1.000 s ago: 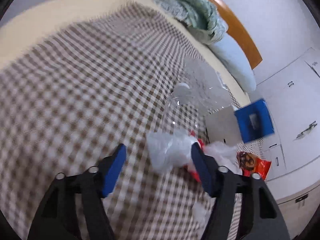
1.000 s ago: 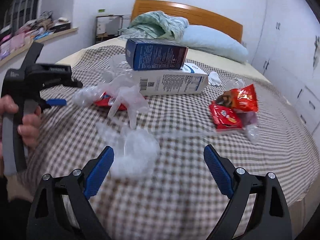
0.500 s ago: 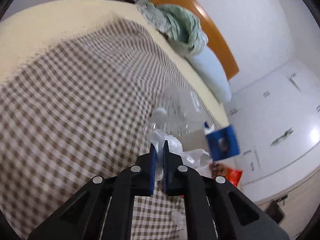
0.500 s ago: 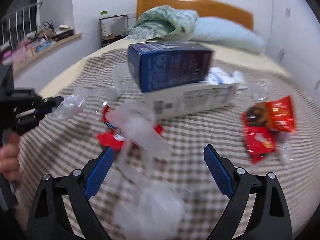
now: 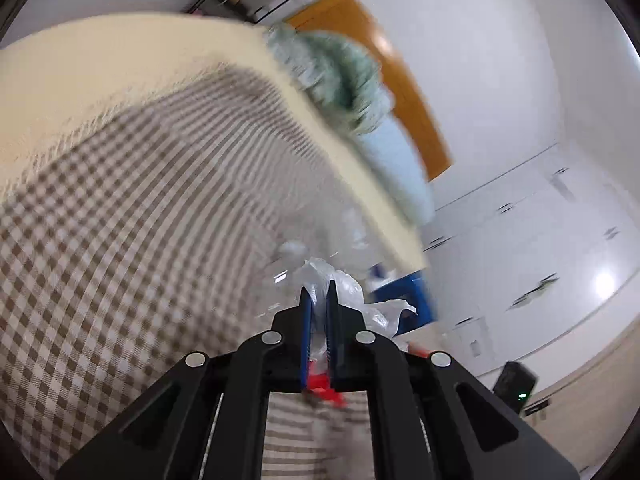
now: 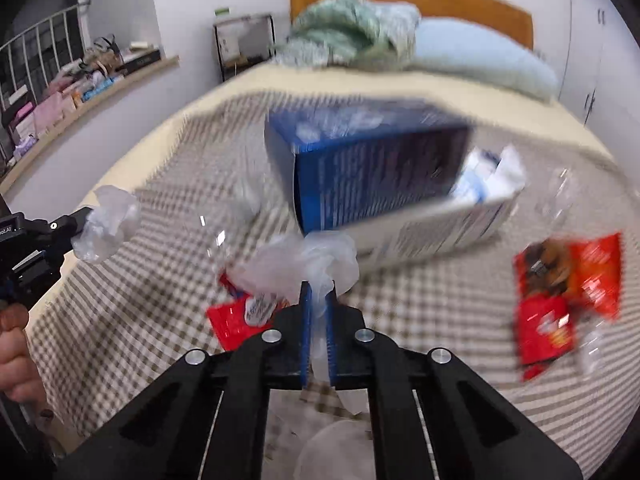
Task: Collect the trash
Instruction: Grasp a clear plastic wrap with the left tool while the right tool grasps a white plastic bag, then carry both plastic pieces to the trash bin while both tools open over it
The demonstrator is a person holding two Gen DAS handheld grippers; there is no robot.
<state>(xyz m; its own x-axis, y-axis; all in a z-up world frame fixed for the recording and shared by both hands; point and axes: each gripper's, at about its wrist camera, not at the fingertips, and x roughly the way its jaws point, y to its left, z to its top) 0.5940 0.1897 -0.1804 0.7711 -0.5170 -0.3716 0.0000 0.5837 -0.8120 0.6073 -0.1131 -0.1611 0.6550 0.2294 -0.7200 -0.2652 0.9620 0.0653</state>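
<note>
Both grippers pinch clear plastic above the checked bedspread.

The right gripper (image 6: 318, 290) is clamped tight on a crumpled plastic bag (image 6: 308, 264); the left gripper (image 5: 319, 292) is closed on another plastic scrap (image 5: 320, 274). Beyond lie red snack wrappers (image 6: 560, 300), a blue box (image 6: 372, 168) on a white carton (image 6: 440, 228), then a pillow (image 6: 480, 58).

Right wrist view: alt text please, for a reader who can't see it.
The right gripper is shut on a clear plastic bag above a checked bedspread. Behind it lie a blue box on a white carton, with red snack wrappers to the right.
</note>
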